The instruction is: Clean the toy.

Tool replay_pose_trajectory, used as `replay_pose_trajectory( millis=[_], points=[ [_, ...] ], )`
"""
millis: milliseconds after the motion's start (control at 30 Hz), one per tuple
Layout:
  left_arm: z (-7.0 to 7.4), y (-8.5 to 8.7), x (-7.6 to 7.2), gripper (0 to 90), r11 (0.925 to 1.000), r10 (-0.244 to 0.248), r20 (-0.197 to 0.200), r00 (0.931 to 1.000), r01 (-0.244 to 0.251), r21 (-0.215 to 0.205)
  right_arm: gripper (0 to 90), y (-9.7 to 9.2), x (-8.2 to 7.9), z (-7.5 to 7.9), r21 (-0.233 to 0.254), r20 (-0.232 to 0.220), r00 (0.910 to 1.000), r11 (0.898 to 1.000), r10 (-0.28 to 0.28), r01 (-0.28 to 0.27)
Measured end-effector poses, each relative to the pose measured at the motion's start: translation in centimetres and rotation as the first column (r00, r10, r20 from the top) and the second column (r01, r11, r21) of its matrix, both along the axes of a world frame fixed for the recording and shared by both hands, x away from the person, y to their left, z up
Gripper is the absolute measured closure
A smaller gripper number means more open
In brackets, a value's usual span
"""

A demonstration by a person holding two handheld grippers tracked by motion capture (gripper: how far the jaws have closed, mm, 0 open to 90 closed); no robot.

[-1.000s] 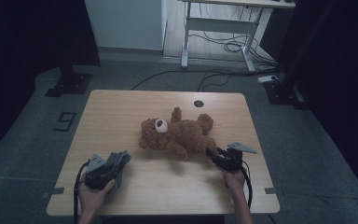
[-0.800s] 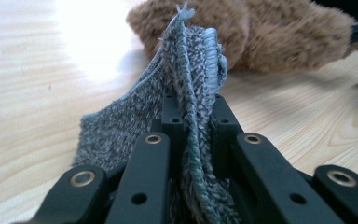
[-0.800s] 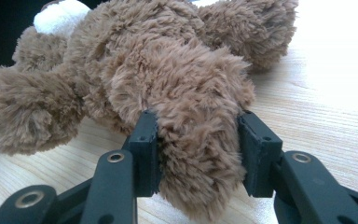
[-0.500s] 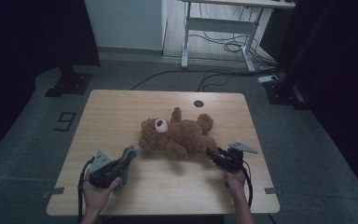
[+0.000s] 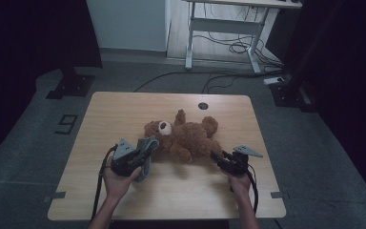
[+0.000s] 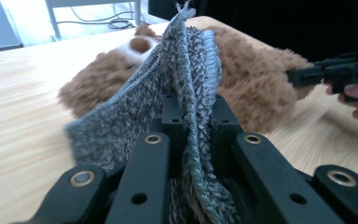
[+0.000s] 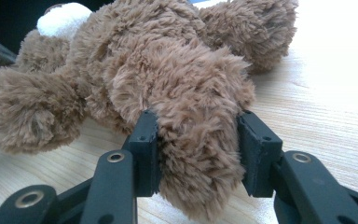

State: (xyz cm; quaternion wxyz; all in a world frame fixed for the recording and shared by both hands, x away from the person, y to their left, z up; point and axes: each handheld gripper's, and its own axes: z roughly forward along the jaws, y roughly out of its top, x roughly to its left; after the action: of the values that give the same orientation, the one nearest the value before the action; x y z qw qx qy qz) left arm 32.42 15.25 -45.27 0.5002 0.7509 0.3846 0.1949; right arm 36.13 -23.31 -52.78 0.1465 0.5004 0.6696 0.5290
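The teddy bear (image 5: pixel 183 138) lies on its back on the wooden table (image 5: pixel 124 107), near the table's middle. Its long axis runs across the table: the head points toward the left gripper (image 5: pixel 140 155), the legs toward the right gripper (image 5: pixel 218 158). One arm rises away from the person, toward the round hole (image 5: pixel 202 105) in the table top beyond the bear.

Left gripper: jaws pressed together on a grey knitted cloth (image 5: pixel 147 150). The cloth is held just beside the bear's head, on the near side of it.

Right gripper: jaws pinching one leg of the bear, at the end opposite the head. The pads press into the fur on both sides of the leg.

View differences:
- High view: gives the full outline of the bear, both hands and the cable trailing from each gripper.
- Left gripper view: shows the cloth (image 6: pixel 186 98) standing upright between the jaws, its ribbed edge on top, with the bear's pale muzzle (image 6: pixel 137 46) directly behind it. The right gripper (image 6: pixel 303 74) appears beyond the bear's body.
- Right gripper view: shows the clamped leg (image 7: pixel 198 140) bulging between the pads, and the bear's other leg (image 7: pixel 256 28) resting on the table beyond it.
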Motion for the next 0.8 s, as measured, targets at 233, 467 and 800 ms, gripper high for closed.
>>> replay_pose_trajectory(
  millis=[233, 467, 800],
  points=[
    [0.2, -3.6, 2.7, 80.0, 0.9983, -0.050, -0.025, 0.9984, 0.051, 0.029, 57.8, 0.1, 0.0, -0.1, -0.008, 0.006, 1.0000, 1.000, -0.004, 0.004],
    [-0.9, -6.2, 5.4, 80.1, 0.9965, -0.065, -0.085, 0.9943, 0.069, 0.046, 62.7, 0.2, 0.0, 0.0, -0.030, 0.031, 0.9995, 1.000, 0.001, 0.000],
    [-3.7, -5.4, 6.2, 80.6, 0.9972, -0.043, -0.144, 0.9886, 0.051, 0.055, 63.7, 0.0, -0.1, 0.1, -0.046, 0.044, 0.9987, 0.999, 0.027, -0.025]
  ],
)
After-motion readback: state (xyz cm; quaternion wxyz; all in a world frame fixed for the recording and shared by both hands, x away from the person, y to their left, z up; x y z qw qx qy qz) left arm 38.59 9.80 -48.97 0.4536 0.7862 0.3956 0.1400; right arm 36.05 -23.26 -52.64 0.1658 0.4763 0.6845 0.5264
